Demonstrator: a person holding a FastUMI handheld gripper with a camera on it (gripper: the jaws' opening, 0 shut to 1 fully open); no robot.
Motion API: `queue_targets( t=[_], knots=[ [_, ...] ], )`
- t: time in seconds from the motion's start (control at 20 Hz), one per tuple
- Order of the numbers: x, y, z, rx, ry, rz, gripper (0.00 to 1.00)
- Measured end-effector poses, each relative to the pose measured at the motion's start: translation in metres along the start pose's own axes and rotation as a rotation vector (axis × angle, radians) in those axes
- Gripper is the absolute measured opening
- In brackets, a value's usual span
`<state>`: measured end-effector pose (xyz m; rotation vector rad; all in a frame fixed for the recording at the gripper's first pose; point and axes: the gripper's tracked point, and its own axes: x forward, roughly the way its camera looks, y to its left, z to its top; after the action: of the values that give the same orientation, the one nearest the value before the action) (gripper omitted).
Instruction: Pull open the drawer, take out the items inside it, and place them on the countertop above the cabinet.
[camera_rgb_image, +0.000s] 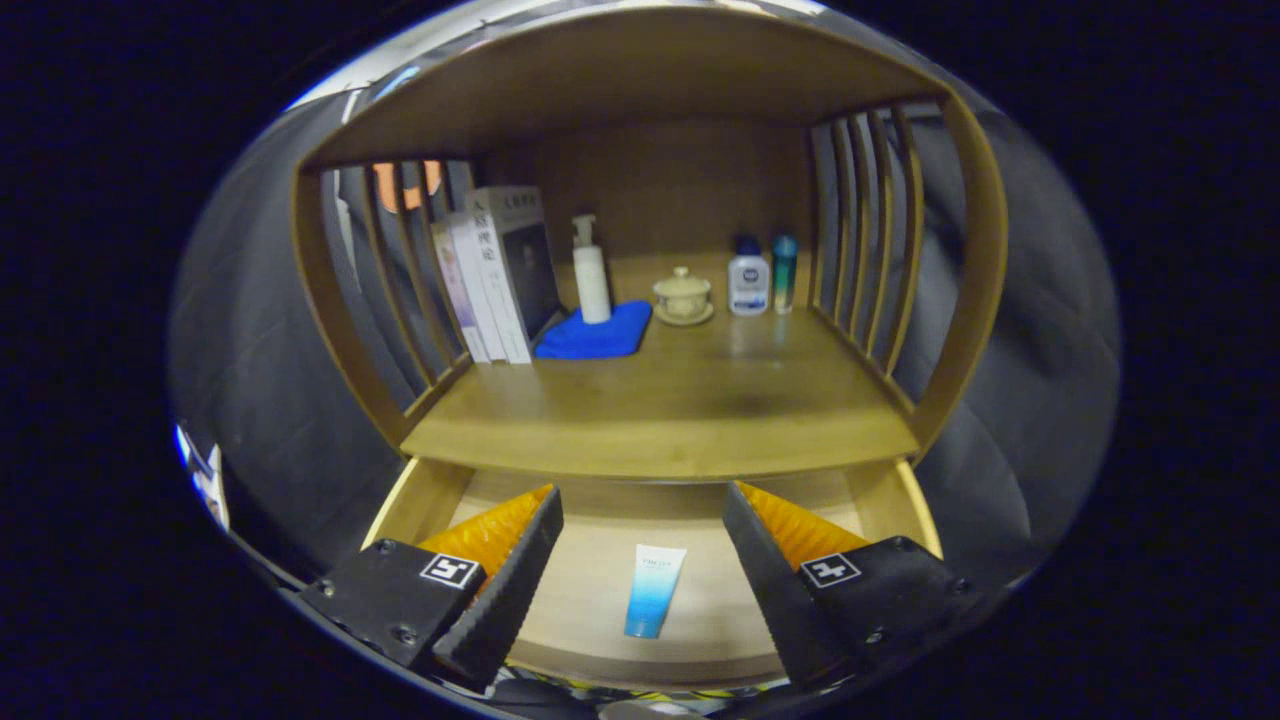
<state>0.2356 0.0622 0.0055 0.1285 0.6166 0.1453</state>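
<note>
The wooden drawer (420, 495) stands pulled open below the countertop (660, 415) of the cabinet. A white-and-blue tube (652, 590) lies flat on the drawer's floor, cap end toward me. My gripper (640, 510) hovers above the drawer, open, with the tube lying below and between its two fingers. Neither finger touches the tube.
On the countertop's back stand several books (495, 275), a white pump bottle (590, 272) on a blue cloth (595, 335), a lidded ceramic cup (683, 296), a small white bottle (748, 283) and a teal bottle (785, 272). Slatted wooden sides (860, 250) flank the shelf.
</note>
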Motion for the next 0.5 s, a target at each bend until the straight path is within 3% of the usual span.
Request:
queue_targets(
  t=[0.4, 0.5],
  knots=[
    [0.061, 0.004, -0.071, -0.069, 0.326, -0.045, 1.00],
    [0.074, -0.003, -0.095, -0.085, 0.400, -0.089, 1.00]
  ],
)
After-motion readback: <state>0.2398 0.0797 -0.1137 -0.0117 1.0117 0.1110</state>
